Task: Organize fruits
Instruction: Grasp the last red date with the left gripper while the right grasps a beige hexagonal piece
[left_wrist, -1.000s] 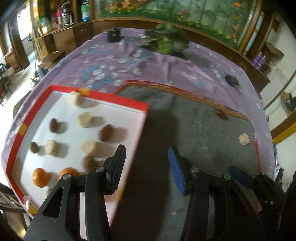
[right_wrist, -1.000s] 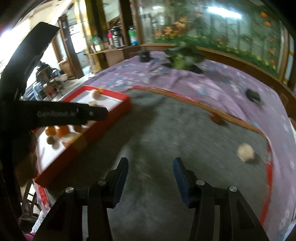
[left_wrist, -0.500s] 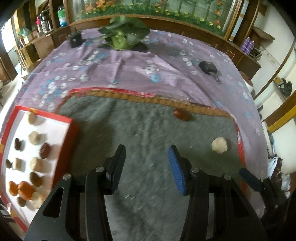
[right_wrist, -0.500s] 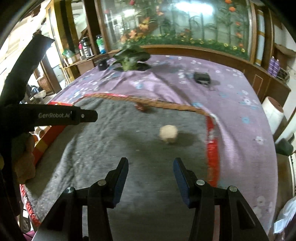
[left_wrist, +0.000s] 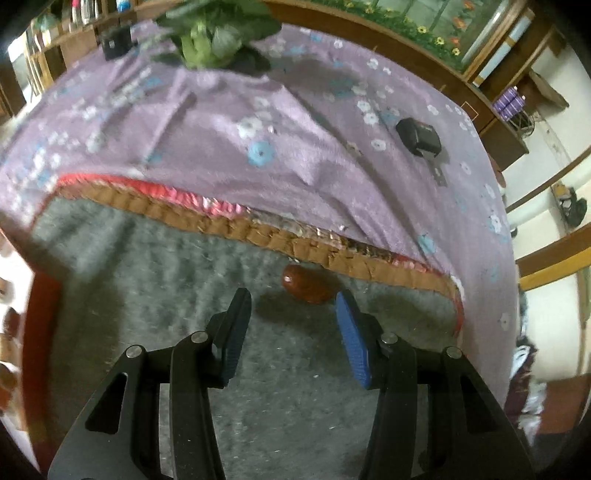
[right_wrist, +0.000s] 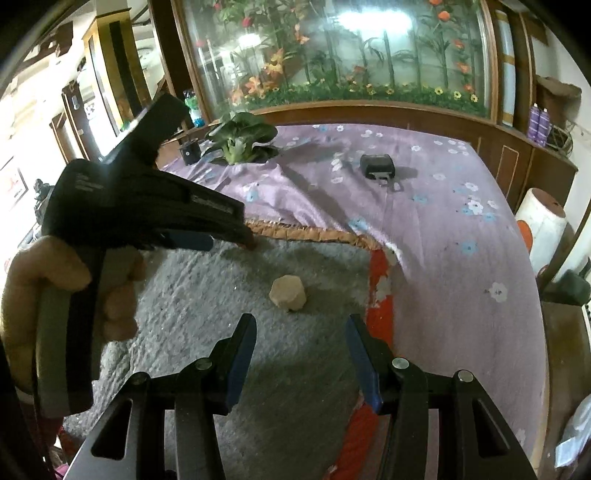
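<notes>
A dark red oval fruit (left_wrist: 308, 286) lies on the grey mat (left_wrist: 280, 369) near its far braided edge. My left gripper (left_wrist: 293, 299) is open, its fingertips just short of the fruit, which sits between and slightly beyond them. A pale beige lumpy fruit (right_wrist: 288, 293) lies on the mat in the right wrist view. My right gripper (right_wrist: 301, 325) is open and empty, just short of it. The left gripper's body (right_wrist: 147, 206) and the hand holding it fill the left of that view; the red fruit is hidden there.
A red-rimmed white tray (left_wrist: 14, 332) holding several fruits shows blurred at the far left. On the purple flowered cloth (left_wrist: 258, 129) lie a green leafy vegetable (left_wrist: 218, 33), a black device (left_wrist: 419, 136) and a small black box (right_wrist: 190, 151). A red mat border (right_wrist: 380, 273) runs on the right.
The left gripper swung right, away from the tray, and closed in on the red fruit. The right gripper moved nearer to the beige fruit. Both stayed open.
</notes>
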